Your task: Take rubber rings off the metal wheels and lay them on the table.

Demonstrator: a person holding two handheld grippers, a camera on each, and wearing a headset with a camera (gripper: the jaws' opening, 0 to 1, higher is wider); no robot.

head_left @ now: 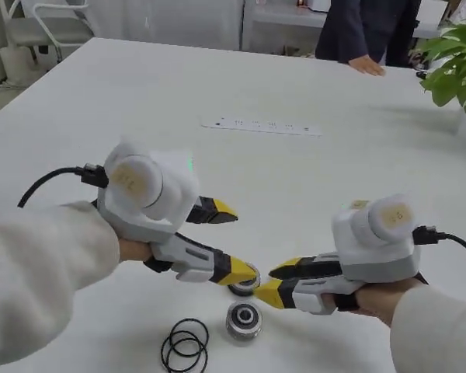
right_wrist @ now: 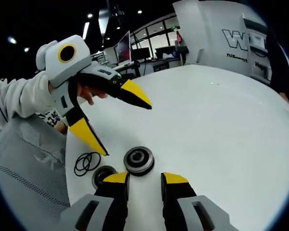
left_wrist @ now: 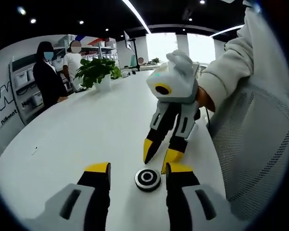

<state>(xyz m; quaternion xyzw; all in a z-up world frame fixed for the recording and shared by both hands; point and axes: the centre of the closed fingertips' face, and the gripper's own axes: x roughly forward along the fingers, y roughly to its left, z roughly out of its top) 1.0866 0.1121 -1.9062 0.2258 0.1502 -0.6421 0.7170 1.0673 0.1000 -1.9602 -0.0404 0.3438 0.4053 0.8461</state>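
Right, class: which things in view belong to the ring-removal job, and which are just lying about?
Job: near metal wheel; far metal wheel; loose rubber rings; left gripper; right gripper.
Lying about: power strip; potted plant.

My left gripper (head_left: 242, 242) and right gripper (head_left: 266, 284): white-grey bodies, black jaws, yellow tips. Rubber rings (head_left: 185, 346): black. Metal wheels (head_left: 243, 320): silver with concentric black bands. Table (head_left: 140, 101): plain white.
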